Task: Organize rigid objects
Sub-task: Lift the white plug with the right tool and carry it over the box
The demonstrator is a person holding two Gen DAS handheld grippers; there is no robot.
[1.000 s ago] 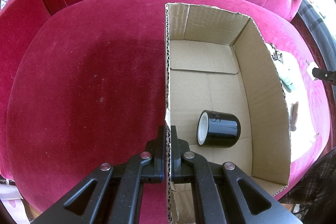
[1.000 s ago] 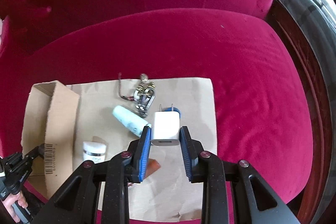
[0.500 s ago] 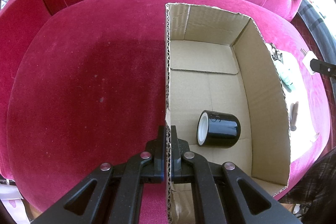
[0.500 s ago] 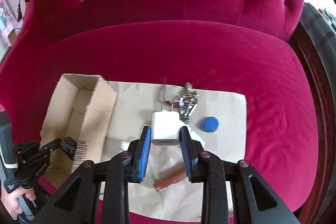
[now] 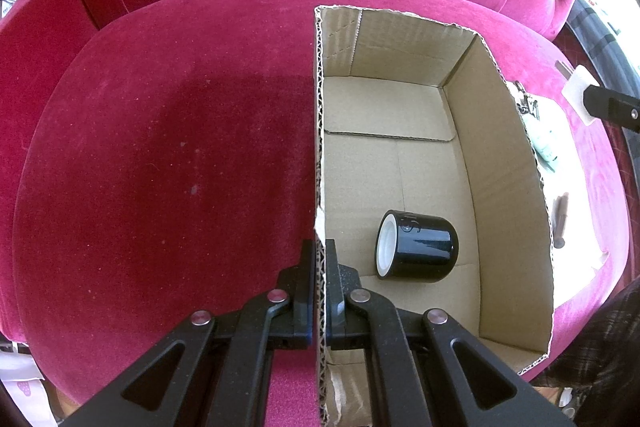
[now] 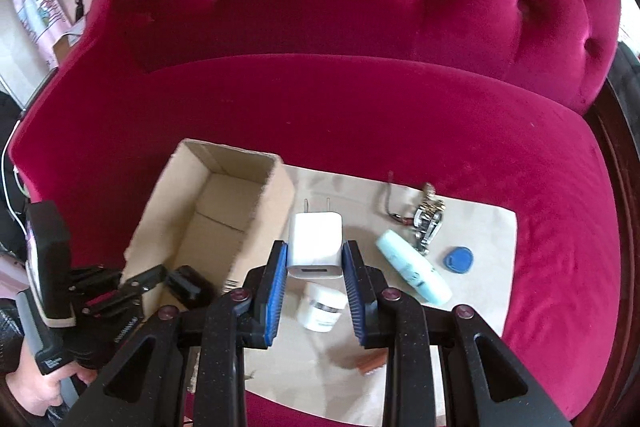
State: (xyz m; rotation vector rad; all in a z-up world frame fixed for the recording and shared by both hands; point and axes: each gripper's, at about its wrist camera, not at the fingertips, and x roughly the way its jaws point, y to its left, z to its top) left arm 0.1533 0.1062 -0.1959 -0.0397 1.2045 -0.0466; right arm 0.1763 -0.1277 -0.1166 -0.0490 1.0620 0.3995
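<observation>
Two charger [image 6: 315, 245] prongs blurred; box [image 5: 504, 163] hides tube [image 5: 545, 143].

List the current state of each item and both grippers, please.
Left gripper: shut on the box wall.
Right gripper: shut on the white charger.
Cardboard box: open-topped, upright.
Black jar: on its side inside the box.
Light blue tube: lying on the paper.
</observation>
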